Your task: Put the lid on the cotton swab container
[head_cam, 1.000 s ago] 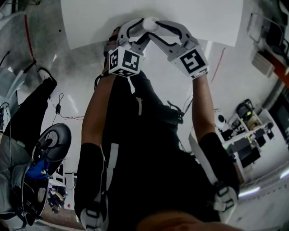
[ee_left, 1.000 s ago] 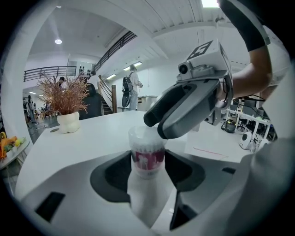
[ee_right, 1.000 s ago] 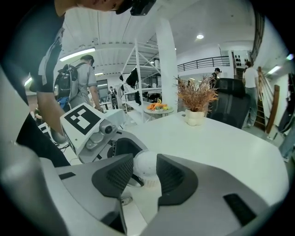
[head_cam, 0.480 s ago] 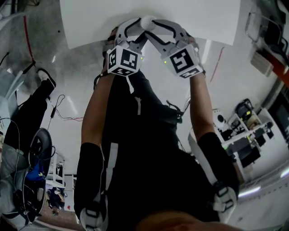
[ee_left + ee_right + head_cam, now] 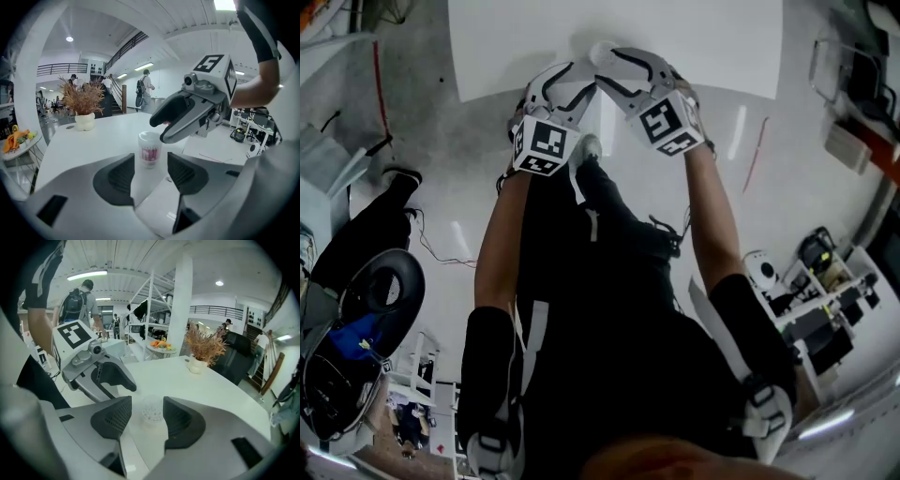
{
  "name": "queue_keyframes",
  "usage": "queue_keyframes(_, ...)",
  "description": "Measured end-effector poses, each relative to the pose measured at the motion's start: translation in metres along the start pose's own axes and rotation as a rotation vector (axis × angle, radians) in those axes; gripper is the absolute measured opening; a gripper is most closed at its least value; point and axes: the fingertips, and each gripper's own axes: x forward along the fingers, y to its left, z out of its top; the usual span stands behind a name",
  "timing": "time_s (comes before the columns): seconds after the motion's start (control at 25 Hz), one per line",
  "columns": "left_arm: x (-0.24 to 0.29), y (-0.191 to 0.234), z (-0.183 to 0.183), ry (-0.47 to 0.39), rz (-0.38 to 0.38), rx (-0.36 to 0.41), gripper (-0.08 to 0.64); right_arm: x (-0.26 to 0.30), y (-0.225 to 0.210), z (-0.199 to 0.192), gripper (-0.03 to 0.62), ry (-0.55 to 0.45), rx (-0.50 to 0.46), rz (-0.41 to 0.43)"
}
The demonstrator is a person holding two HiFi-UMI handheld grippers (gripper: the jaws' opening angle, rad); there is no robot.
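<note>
White lid (image 5: 149, 137) looks seated on the cotton swab container (image 5: 150, 154) by the tabletop's (image 5: 84, 145) near edge; right gripper (image 5: 147, 404) jaws, just opening, flank it unpressed; left gripper (image 5: 151, 157) gapes empty.

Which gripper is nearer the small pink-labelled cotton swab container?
Right. The right gripper straddles the pink-labelled cotton swab container with jaws that have just been opening; the left gripper stands back from it.
</note>
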Motion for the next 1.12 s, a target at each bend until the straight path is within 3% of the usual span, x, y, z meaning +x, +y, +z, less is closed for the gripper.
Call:
queue_keyframes(0.2, -0.055, -0.007, 0.022, -0.059, 0.098, -0.045, 0.18, -0.045, -0.002, 0.025, 0.195, -0.139, 0.2, -0.09)
queue_keyframes(0.36, -0.11, -0.024, 0.051, -0.142, 0.181, -0.128, 0.099, -0.1, 0.01, 0.034, 0.093, -0.217, 0.349, -0.186)
queue_keyframes(0.48, -0.15, -0.033, 0.067, -0.178, 0.314, -0.188, 0.035, -0.13, 0.021, 0.033, 0.056, -0.254, 0.416, -0.234)
queue_keyframes(0.6, -0.18, -0.054, 0.089, -0.188, 0.429, -0.204, 0.016, -0.167, 0.031, 0.04, 0.034, -0.314, 0.467, -0.255)
queue_keyframes(0.84, -0.238, -0.101, 0.136, -0.276, 0.474, -0.212, 0.014, -0.227, 0.065, 0.057, 0.014, -0.405, 0.497, -0.299)
queue_keyframes(1.12, -0.28, -0.119, 0.167, -0.363, 0.47, -0.215, 0.014, -0.258, 0.089, 0.074, 0.009, -0.437, 0.5, -0.34)
